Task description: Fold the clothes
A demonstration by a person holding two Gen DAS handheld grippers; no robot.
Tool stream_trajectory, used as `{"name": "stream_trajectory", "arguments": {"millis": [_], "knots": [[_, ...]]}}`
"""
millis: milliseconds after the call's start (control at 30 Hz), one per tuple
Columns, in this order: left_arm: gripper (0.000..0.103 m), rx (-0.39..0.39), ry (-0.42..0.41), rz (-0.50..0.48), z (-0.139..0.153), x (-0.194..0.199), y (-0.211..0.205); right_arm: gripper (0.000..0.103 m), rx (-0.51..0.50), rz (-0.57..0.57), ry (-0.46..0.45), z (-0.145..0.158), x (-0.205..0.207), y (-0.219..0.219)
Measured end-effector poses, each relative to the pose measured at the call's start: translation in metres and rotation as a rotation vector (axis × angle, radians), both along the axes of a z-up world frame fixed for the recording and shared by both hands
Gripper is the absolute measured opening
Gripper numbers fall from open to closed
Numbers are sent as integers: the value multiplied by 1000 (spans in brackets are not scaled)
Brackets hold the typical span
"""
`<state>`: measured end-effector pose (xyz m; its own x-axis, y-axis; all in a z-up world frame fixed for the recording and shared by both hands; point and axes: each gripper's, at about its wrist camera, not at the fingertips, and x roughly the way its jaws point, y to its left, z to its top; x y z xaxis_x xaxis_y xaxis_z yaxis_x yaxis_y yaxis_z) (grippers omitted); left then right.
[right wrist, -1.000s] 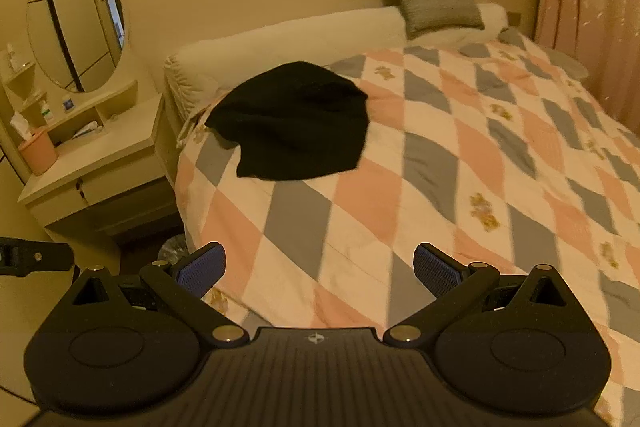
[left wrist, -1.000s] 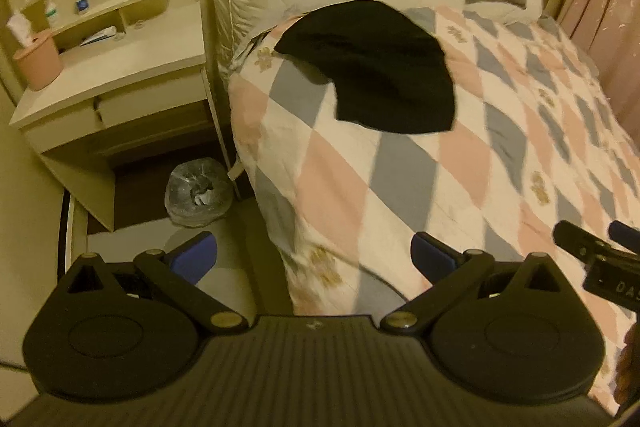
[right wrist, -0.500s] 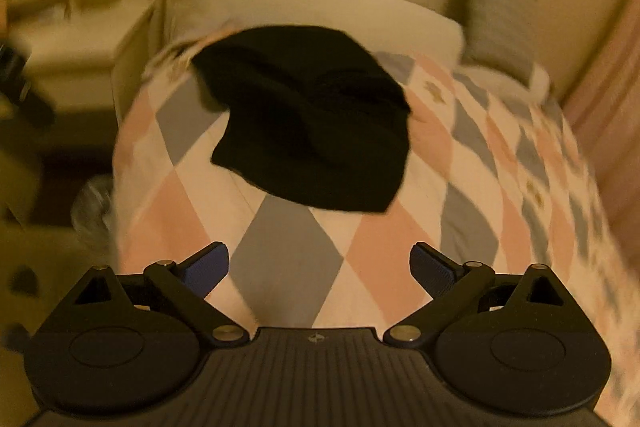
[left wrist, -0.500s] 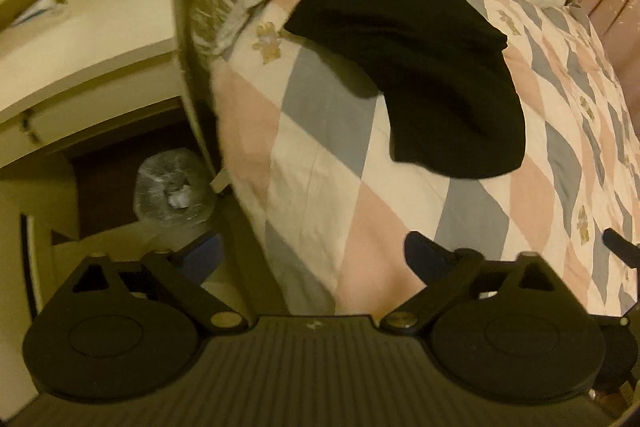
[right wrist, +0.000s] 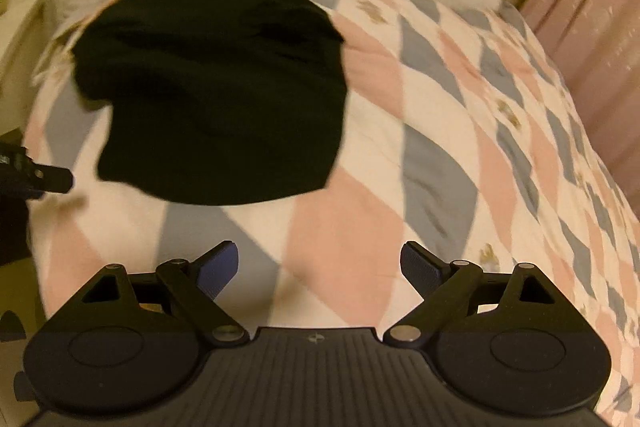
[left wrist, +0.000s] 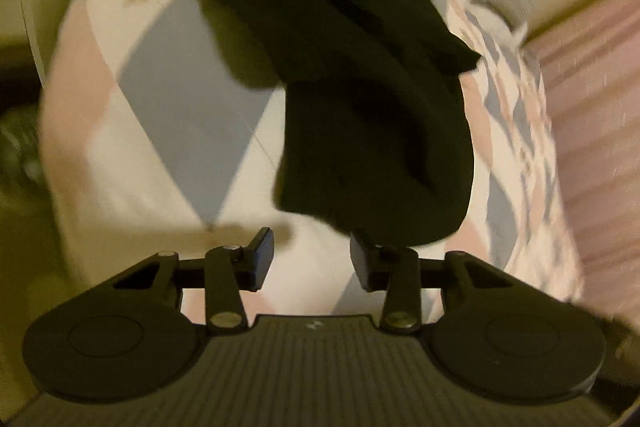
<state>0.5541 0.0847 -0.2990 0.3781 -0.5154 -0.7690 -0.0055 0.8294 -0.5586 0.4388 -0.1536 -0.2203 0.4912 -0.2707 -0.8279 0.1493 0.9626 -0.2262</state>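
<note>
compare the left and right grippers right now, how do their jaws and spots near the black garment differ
The left gripper has its jaws drawn fairly close, though a gap remains; the right gripper has its jaws spread wide. The left gripper sits right at the near hem of the black garment, one finger meeting its edge; the right gripper hangs back over bare patterned quilt, clear of the cloth. Both are empty and point toward the garment.
</note>
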Motion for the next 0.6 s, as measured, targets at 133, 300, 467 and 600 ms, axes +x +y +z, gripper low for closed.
{"name": "stream_trajectory", "arguments": {"millis": [133, 300, 467, 600], "knots": [[37, -67, 35, 132, -26, 7, -2, 92, -8, -12, 15, -1, 7, -13], [46, -159, 37, 272, -41, 16, -7, 93, 3, 24, 14, 0, 21, -15], [25, -104, -19, 281, -34, 19, -17, 93, 17, 64, 2, 3, 34, -14], [13, -46, -122, 145, -8, -11, -10, 75, 42, 90, -15, 9, 40, -16]]}}
